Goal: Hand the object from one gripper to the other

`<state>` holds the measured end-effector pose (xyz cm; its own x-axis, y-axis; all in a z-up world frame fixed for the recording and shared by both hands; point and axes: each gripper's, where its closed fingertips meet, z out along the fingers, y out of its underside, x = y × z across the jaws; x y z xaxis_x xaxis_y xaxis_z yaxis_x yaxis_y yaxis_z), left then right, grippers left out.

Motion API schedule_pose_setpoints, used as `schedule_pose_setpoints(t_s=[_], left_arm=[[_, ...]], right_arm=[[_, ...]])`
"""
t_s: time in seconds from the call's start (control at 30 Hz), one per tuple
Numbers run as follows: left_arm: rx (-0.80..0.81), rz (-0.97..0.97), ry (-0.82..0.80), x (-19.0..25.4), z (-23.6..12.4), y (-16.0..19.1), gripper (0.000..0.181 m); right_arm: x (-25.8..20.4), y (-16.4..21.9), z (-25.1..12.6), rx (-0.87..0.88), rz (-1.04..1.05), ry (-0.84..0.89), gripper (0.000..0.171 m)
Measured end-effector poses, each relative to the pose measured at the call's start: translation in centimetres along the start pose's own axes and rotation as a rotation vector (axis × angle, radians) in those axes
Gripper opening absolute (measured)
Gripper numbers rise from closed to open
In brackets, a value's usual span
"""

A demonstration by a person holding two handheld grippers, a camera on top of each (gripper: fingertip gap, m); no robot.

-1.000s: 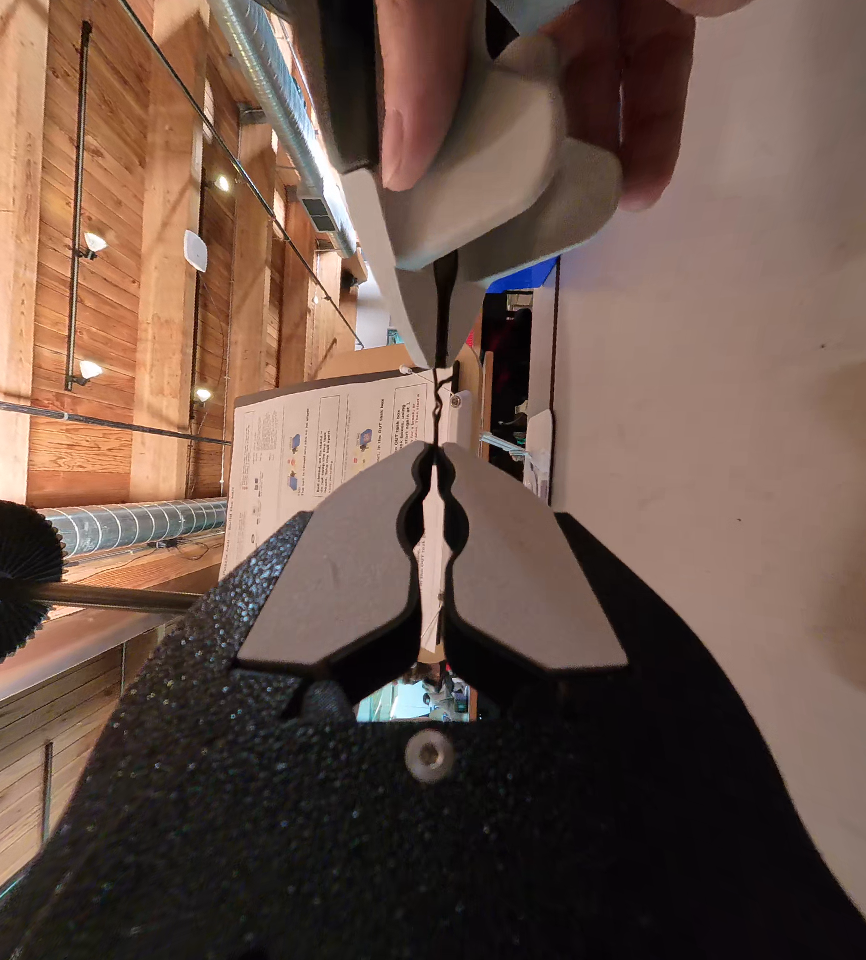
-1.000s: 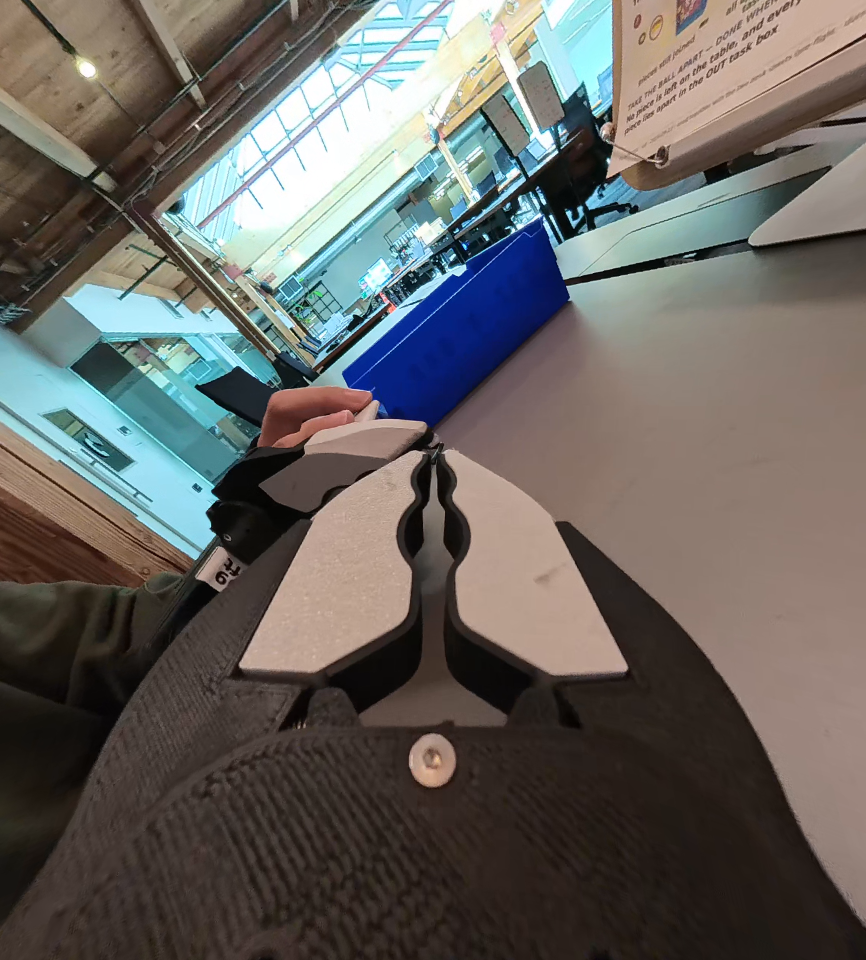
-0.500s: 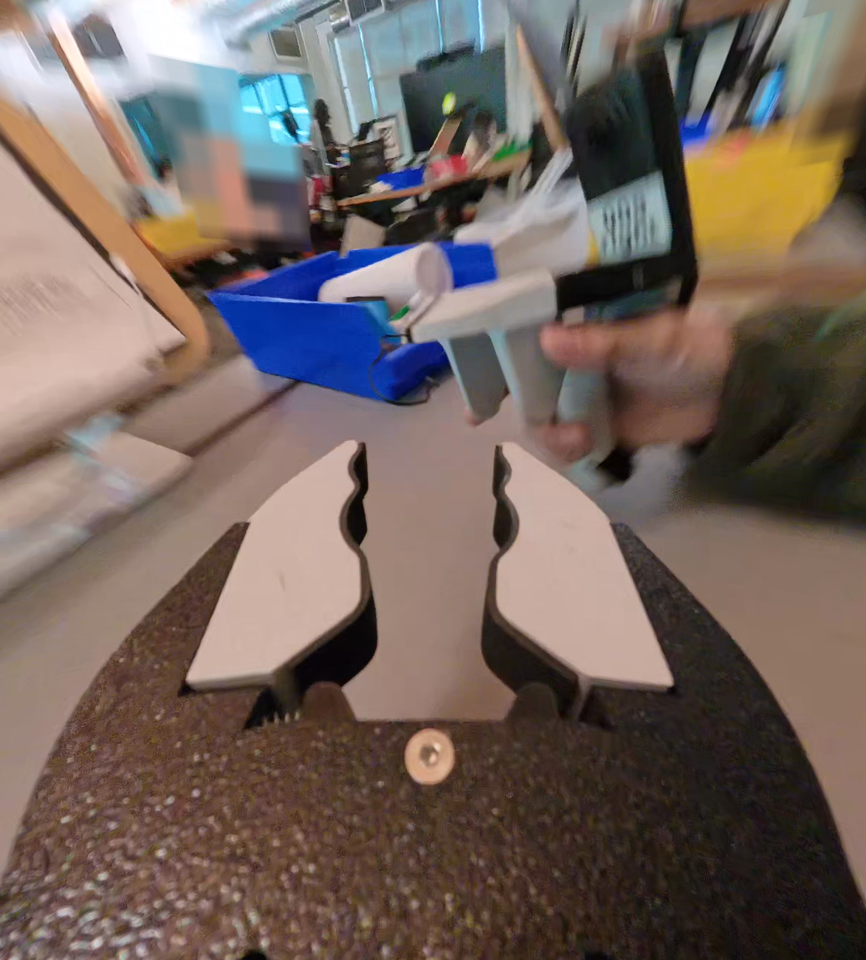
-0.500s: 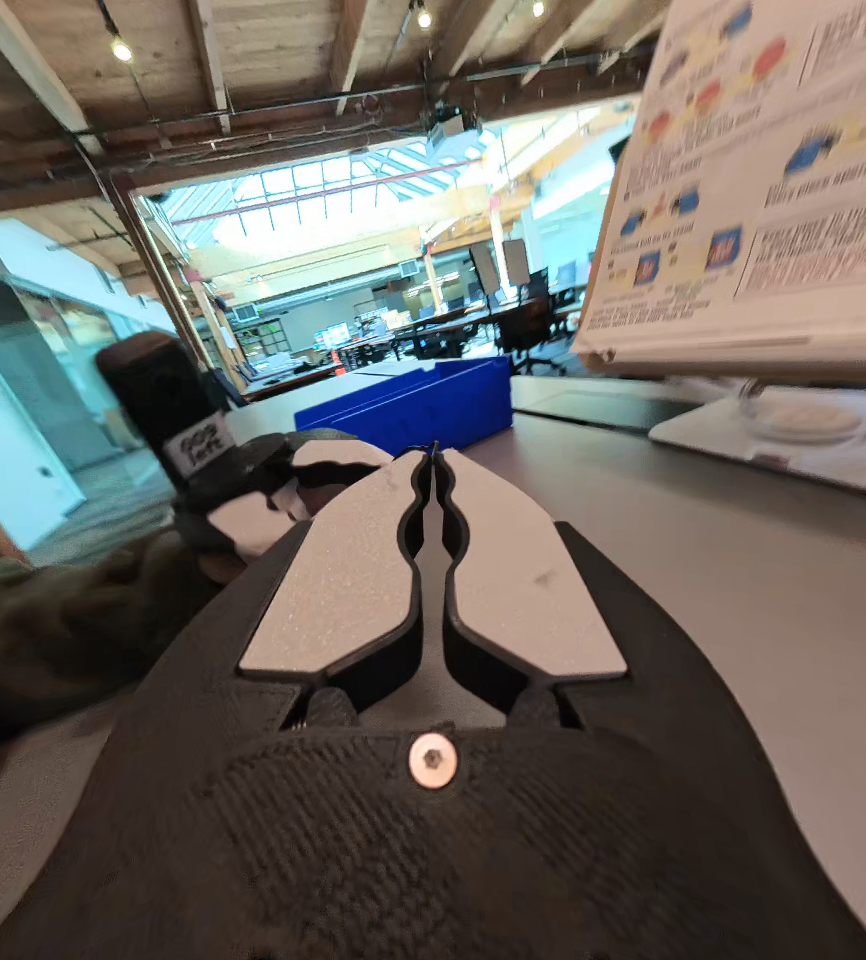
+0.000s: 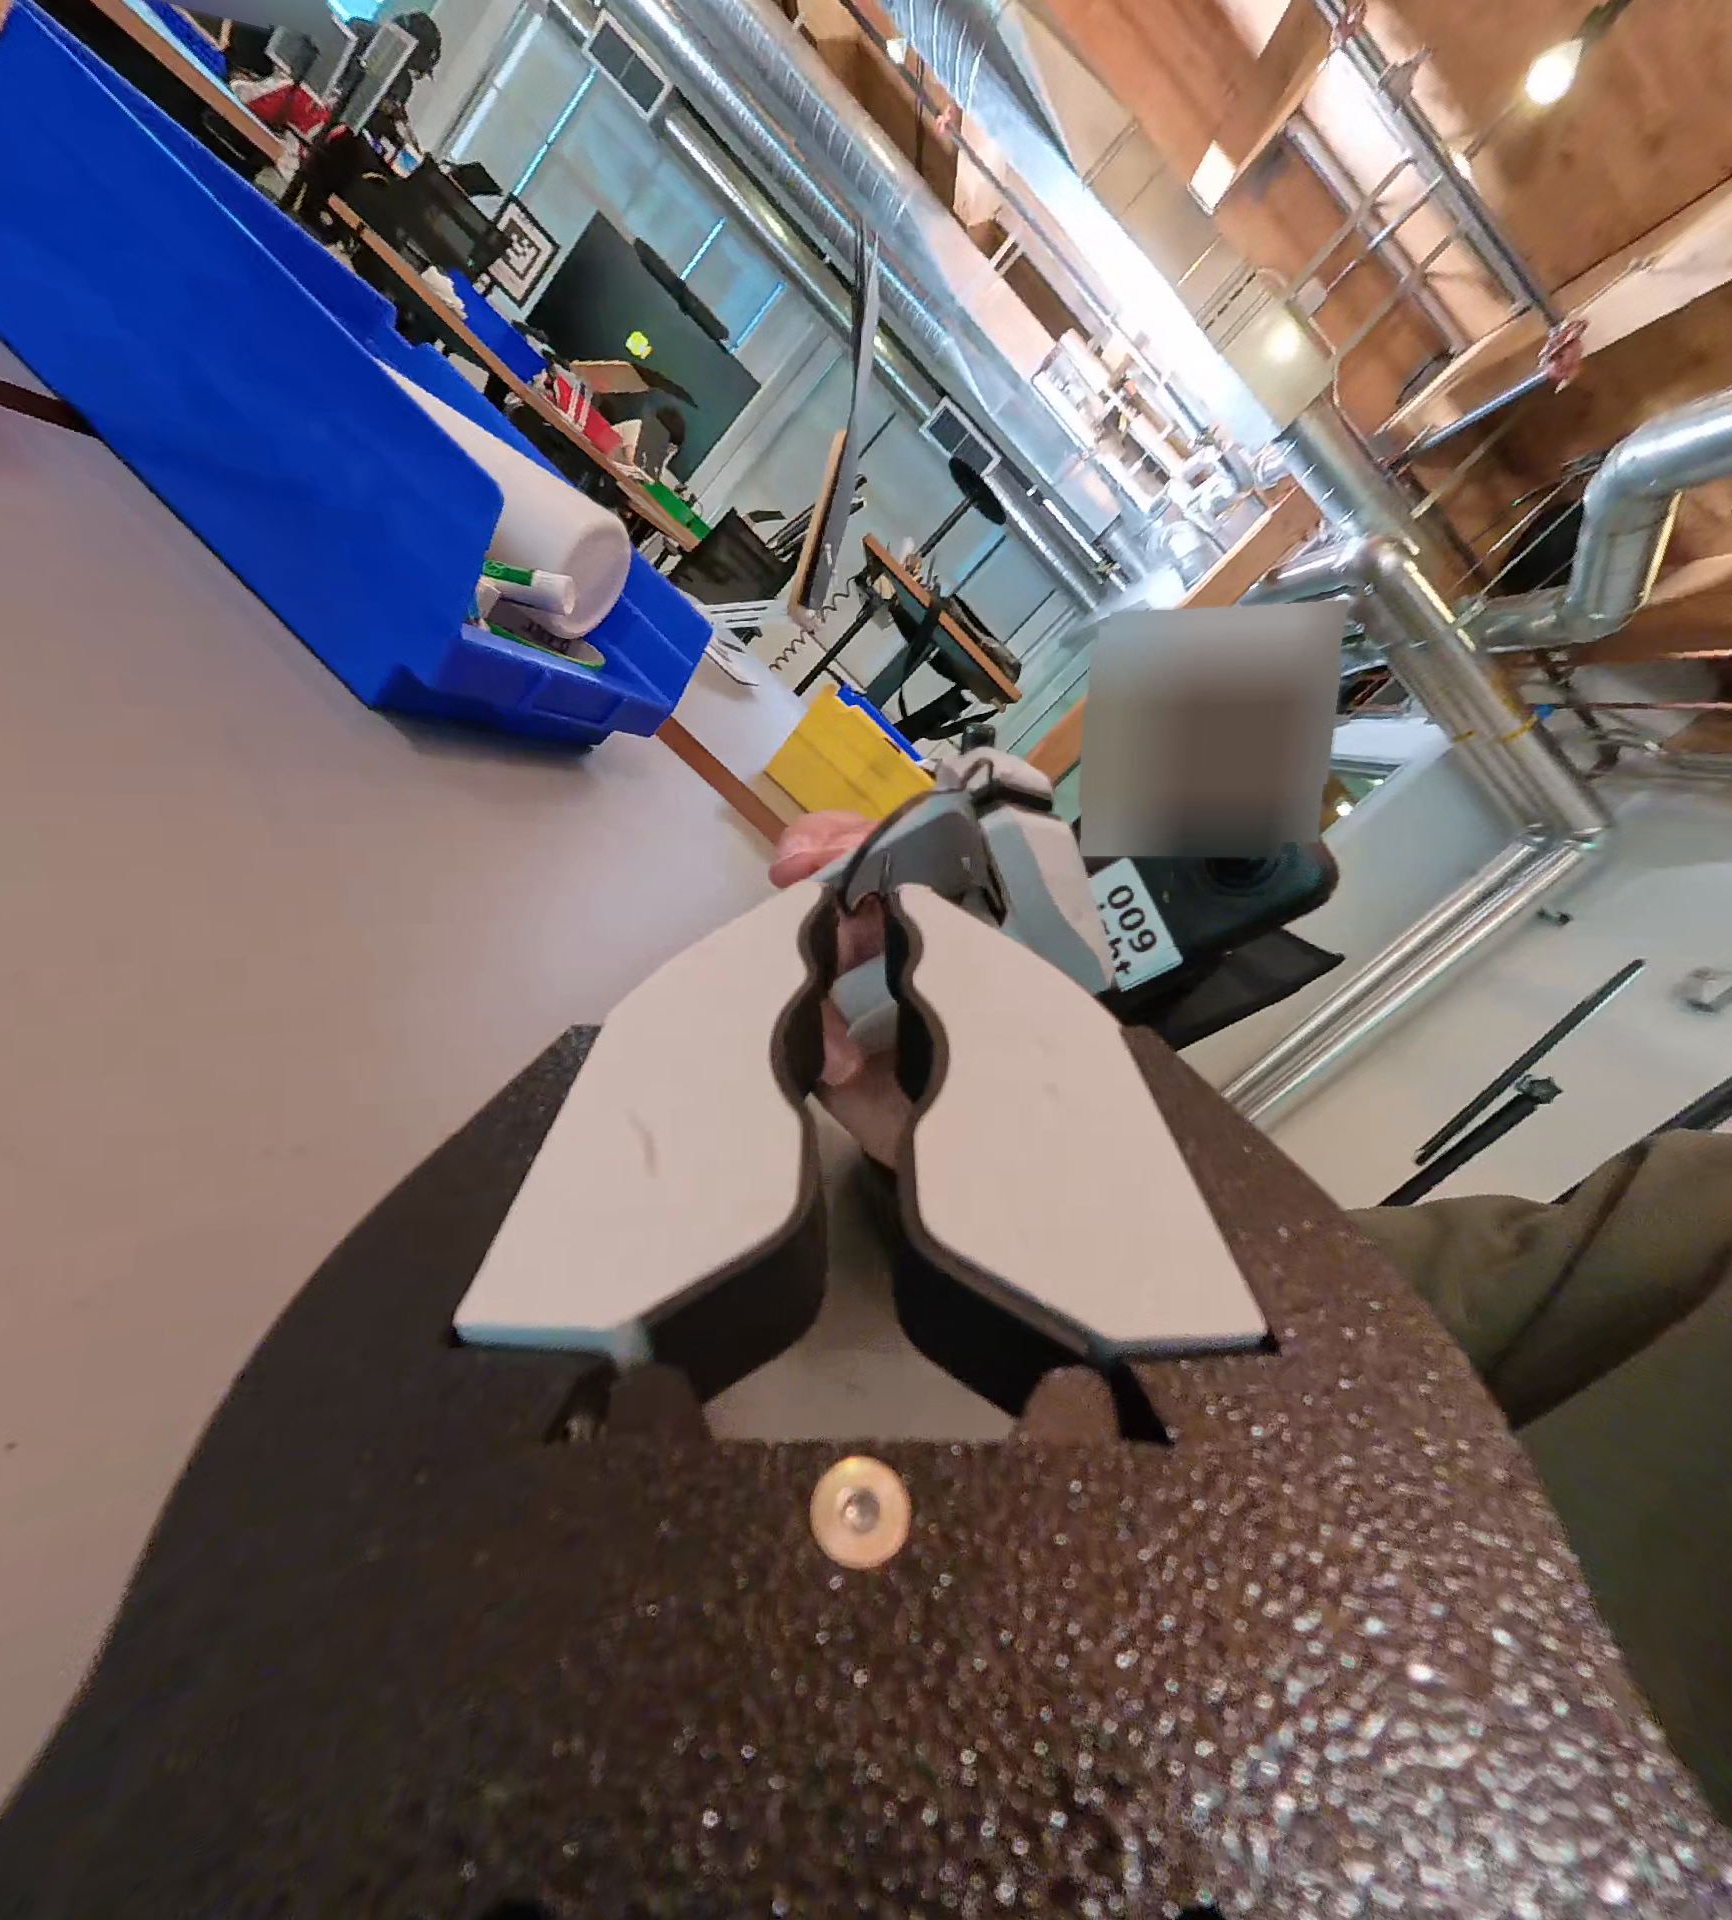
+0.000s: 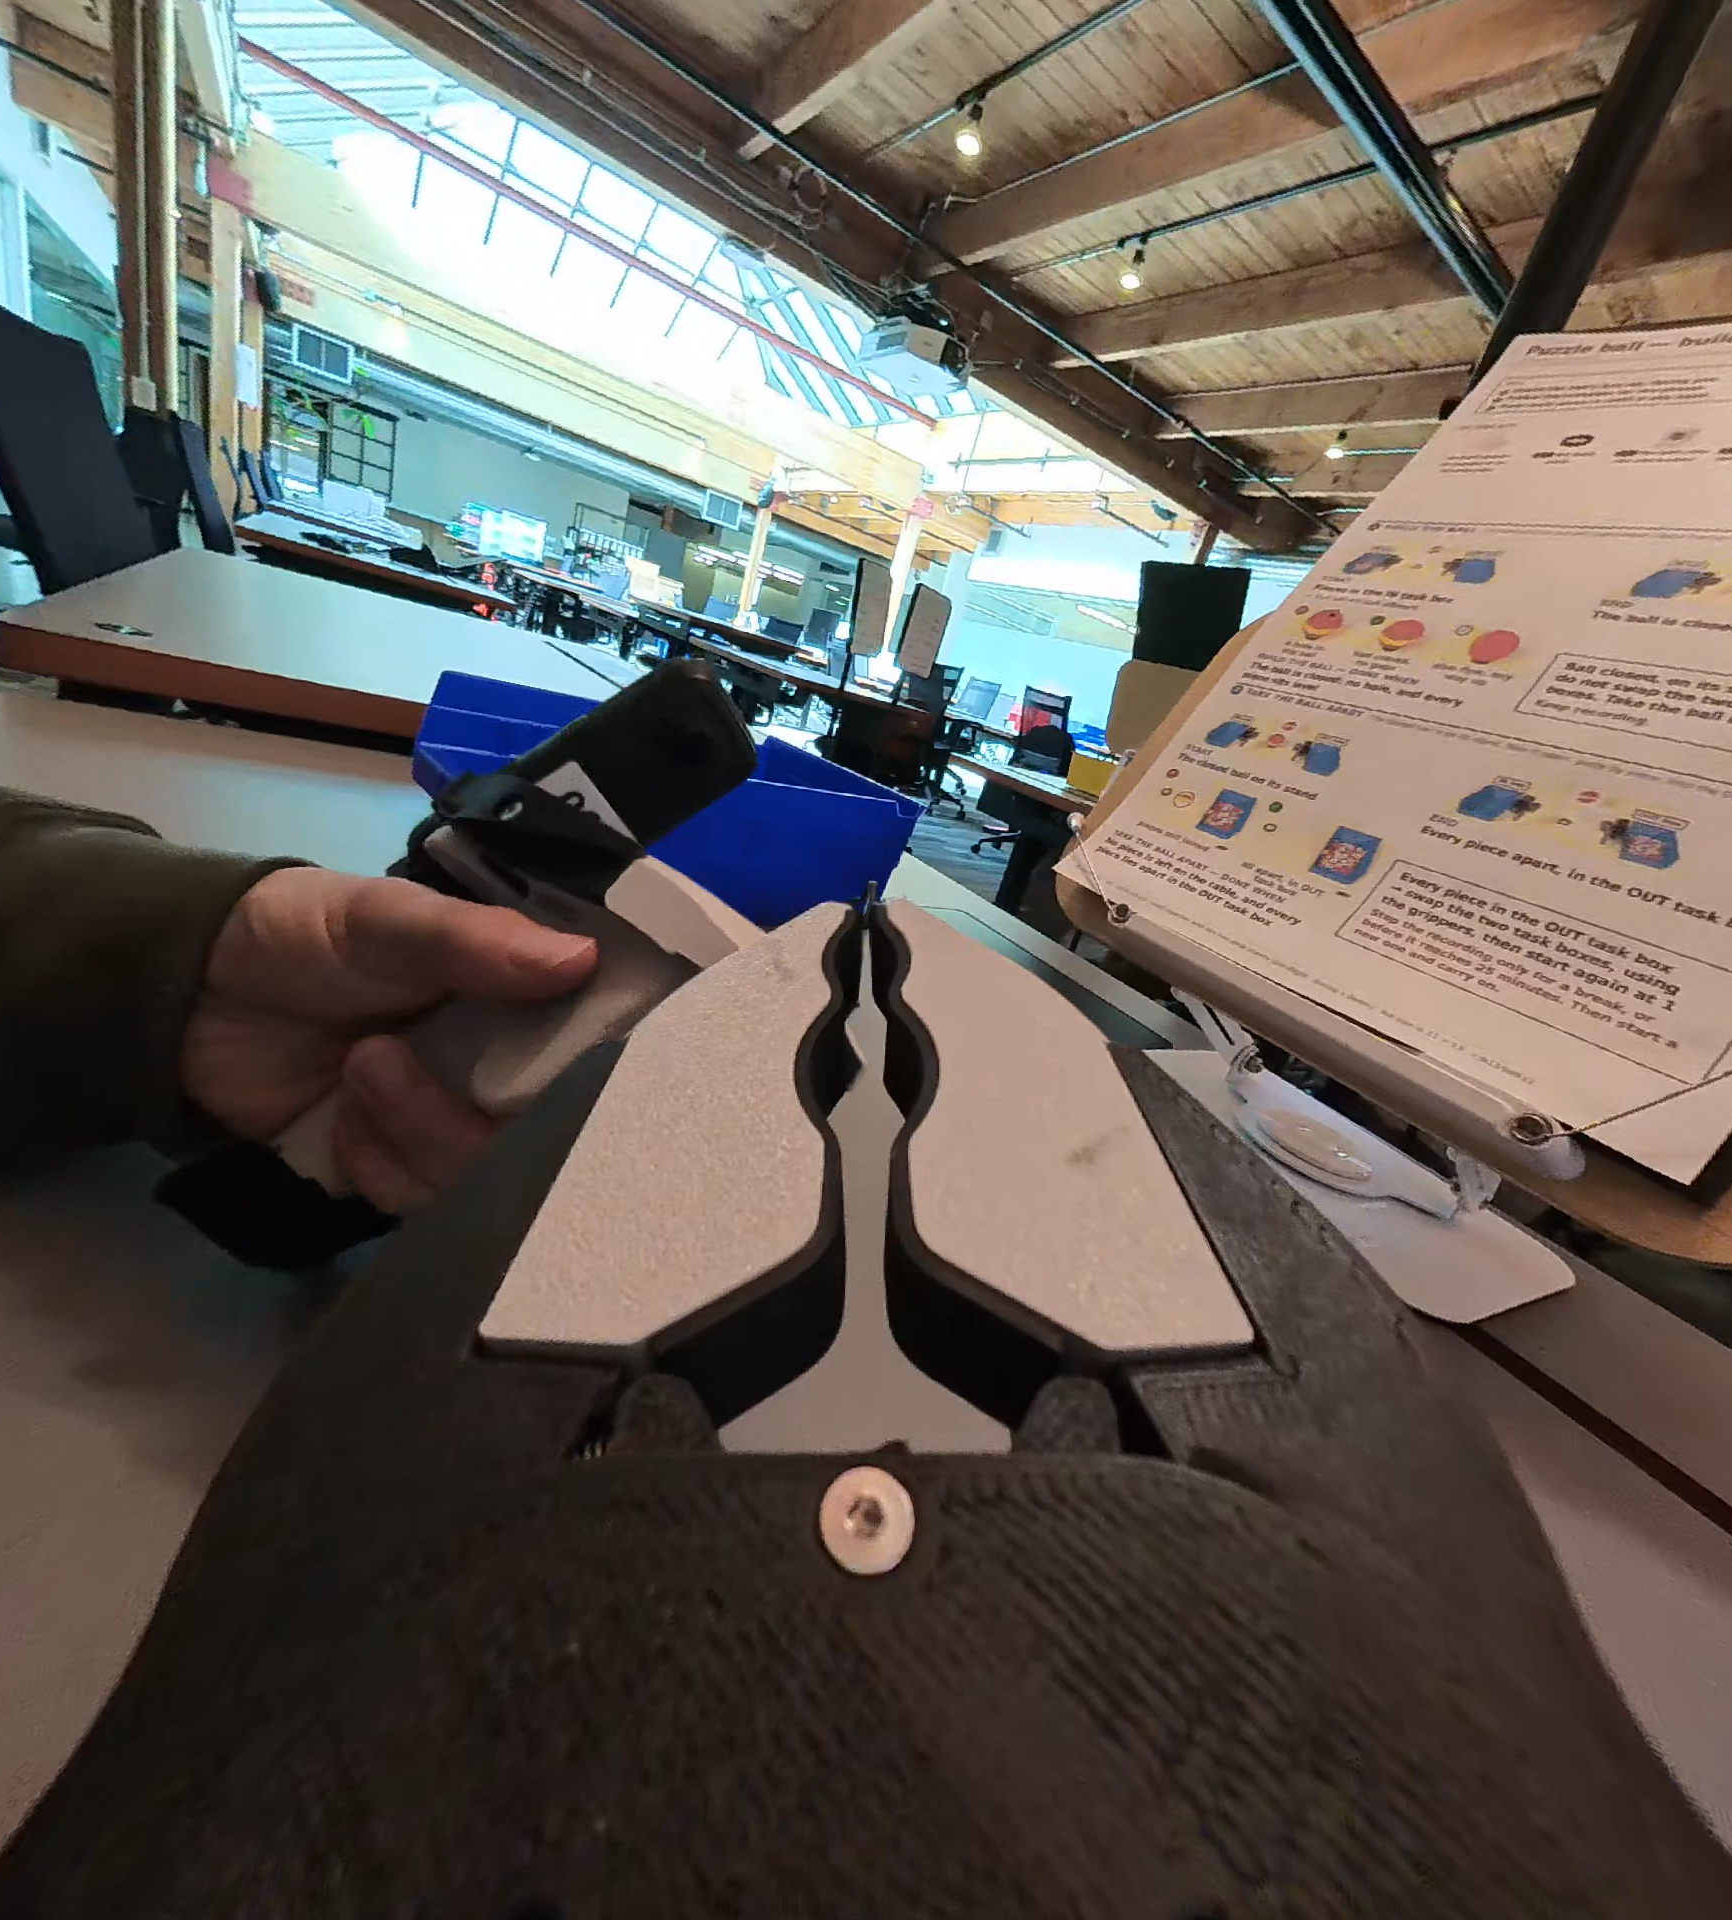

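The object is a thin black strip [image 6: 872,896]. Its end sticks out of the tips of my right gripper [image 6: 872,920], which is shut on it. In the left wrist view the right gripper [image 5: 888,857] shows just beyond my left gripper [image 5: 860,920], with the strip [image 5: 867,888] hanging at its tips. My left gripper's jaws stand a narrow gap apart with nothing between them, and a hand shows through the gap. In the right wrist view the left gripper's fingers [image 6: 675,920] run in from the left, and their tips are hidden behind my right finger.
A grey table [image 5: 218,935] lies below. A blue bin [image 5: 218,364] with a white roll [image 5: 571,551] stands at the far left, with a yellow bin [image 5: 841,758] beyond it. An instruction sheet on a stand [image 6: 1516,779] is at the right. A person's hand [image 6: 342,997] holds the left gripper. Both grippers' tips are close together, under 4 cm apart.
One second ago my left gripper was shut on the strip, then it opened wide and let go. Now its jaws have narrowed again. The right gripper stayed shut on the strip. Both views swung round.
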<state>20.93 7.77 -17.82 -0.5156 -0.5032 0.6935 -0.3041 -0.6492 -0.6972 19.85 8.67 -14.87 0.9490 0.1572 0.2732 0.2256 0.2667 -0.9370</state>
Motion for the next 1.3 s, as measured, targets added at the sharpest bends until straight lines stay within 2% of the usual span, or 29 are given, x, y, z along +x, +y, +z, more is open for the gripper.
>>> schedule_pose_setpoints(t_s=[0.23, 0.27, 0.33, 0.4, 0.47, 0.53, 0.6, 0.67, 0.73, 0.87, 0.93, 1.0, 1.07, 1.2, 1.23, 1.3], left_arm=[[0.012, 0.092, -0.025, 0.0, -0.3, -0.5, 0.001], [0.014, 0.125, -0.045, -0.1, -0.4, -0.6, 0.001], [0.022, 0.228, -0.126, -0.9, -0.9, -1.2, 0.002], [0.026, 0.378, -0.237, -1.6, -1.7, -2.1, 0.001], [0.022, 0.629, -0.410, -2.6, -2.9, -3.4, 0.001], [-0.004, 0.982, -0.576, -2.6, -4.1, -4.7, 0.001], [-0.036, 1.403, -0.694, -1.6, -4.6, -5.5, 0.001], [-0.092, 1.767, -0.736, -0.5, -4.2, -5.0, 0.001], [-0.140, 1.941, -0.745, -0.2, -3.5, -4.1, 0.001], [-0.234, 2.081, -0.742, -0.8, -2.8, -3.0, 0.001], [-0.258, 2.118, -0.741, -1.1, -2.6, -2.7, 0.001], [-0.259, 2.117, -0.738, -1.1, -2.5, -2.5, 0.001], [-0.267, 2.113, -0.735, -1.1, -2.5, -2.4, 0.001], [-0.264, 2.065, -0.734, -1.3, -2.5, -2.3, 0.003], [-0.249, 2.022, -0.732, -1.4, -2.6, -2.3, 0.006], [-0.247, 1.855, -0.683, -1.9, -2.5, -1.9, 0.030]], right_arm=[[0.4, 0.4, -0.1, -0.006, 0.085, 0.002, 0.002], [0.5, 0.5, -0.1, -0.007, 0.103, 0.002, 0.007], [0.8, 0.8, 0.0, -0.030, 0.181, 0.005, 0.031], [0.8, 1.5, 0.2, -0.076, 0.316, -0.030, 0.046], [0.4, 2.0, 0.4, -0.106, 0.517, -0.089, 0.059], [-0.1, 1.9, 0.5, -0.104, 0.790, -0.170, 0.072], [-0.6, 1.3, 0.4, -0.063, 1.071, -0.274, 0.065], [-0.7, 0.8, 0.3, -0.006, 1.258, -0.343, 0.055], [-0.6, 1.1, 0.2, 0.001, 1.344, -0.352, 0.050], [-0.5, 2.1, 0.1, -0.064, 1.331, -0.316, 0.046], [-0.7, 2.7, 0.0, -0.109, 1.307, -0.301, 0.035], [-0.8, 2.8, -0.1, -0.114, 1.295, -0.313, 0.014], [-0.7, 2.9, 0.0, -0.109, 1.293, -0.311, 0.004], [-0.7, 3.3, -0.1, -0.133, 1.223, -0.305, 0.001], [-0.7, 3.2, -0.1, -0.131, 1.200, -0.306, 0.000], [-0.2, 2.8, -0.1, -0.106, 1.149, -0.297, 0.000]])
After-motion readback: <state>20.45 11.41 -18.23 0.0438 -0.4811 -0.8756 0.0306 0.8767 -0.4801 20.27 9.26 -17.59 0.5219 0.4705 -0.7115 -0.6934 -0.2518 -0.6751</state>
